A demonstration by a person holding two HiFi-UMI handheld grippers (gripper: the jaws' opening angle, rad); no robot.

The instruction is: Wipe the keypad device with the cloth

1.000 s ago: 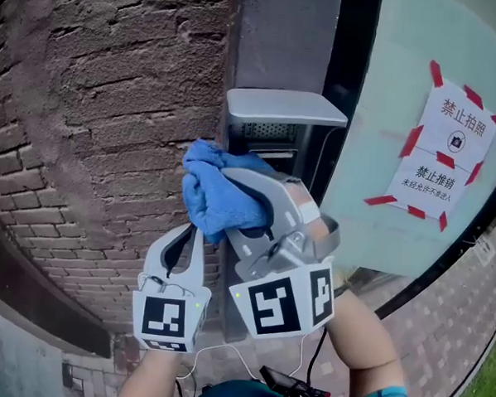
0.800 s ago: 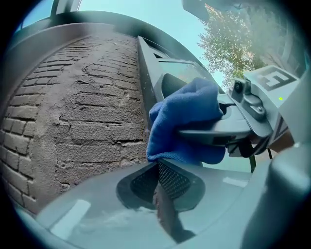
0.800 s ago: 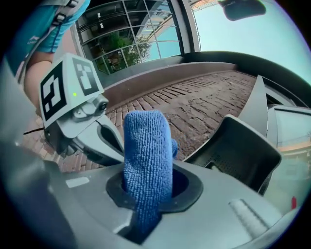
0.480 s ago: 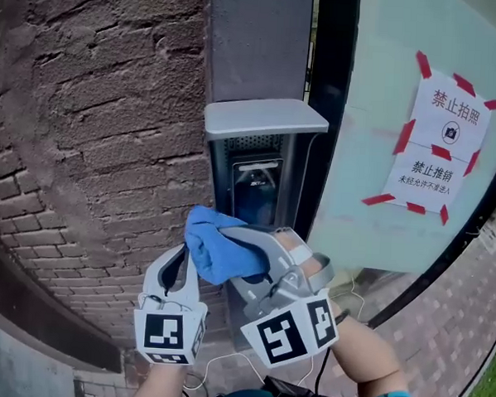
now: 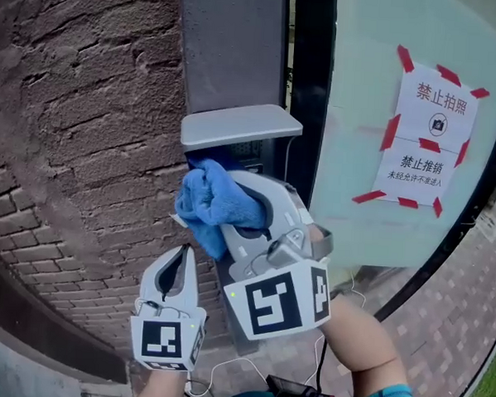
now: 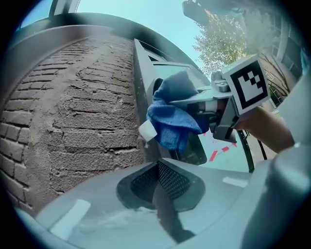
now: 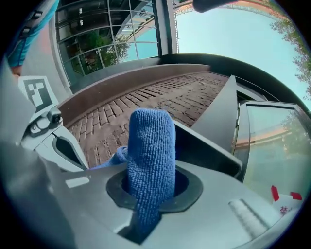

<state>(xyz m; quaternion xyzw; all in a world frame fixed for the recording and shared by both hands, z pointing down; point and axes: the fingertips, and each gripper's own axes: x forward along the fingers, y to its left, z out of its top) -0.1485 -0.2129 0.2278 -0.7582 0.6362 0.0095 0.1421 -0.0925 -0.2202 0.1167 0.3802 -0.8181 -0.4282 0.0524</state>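
The keypad device [image 5: 252, 155] sits on a grey post under a grey hood [image 5: 239, 122]; most of its face is hidden. A blue cloth [image 5: 216, 199] is bunched against it just below the hood, with my right gripper [image 5: 229, 204] shut on it. In the right gripper view the cloth [image 7: 150, 155] stands up between the jaws. My left gripper [image 5: 182, 255] hangs lower left of the cloth, apart from it, jaws shut with nothing in them. The left gripper view shows the cloth [image 6: 174, 115] in front of the device's dark panel [image 6: 197, 148].
A rough brick wall [image 5: 78, 126] fills the left side. Right of the post are a black door frame [image 5: 310, 89] and a glass pane with a paper notice [image 5: 429, 145] taped on in red. A white cable [image 5: 223, 362] hangs below the grippers.
The right gripper has carried the cloth upward, from below the device's screen to just under the hood, covering the screen. The left gripper stays low beside it.
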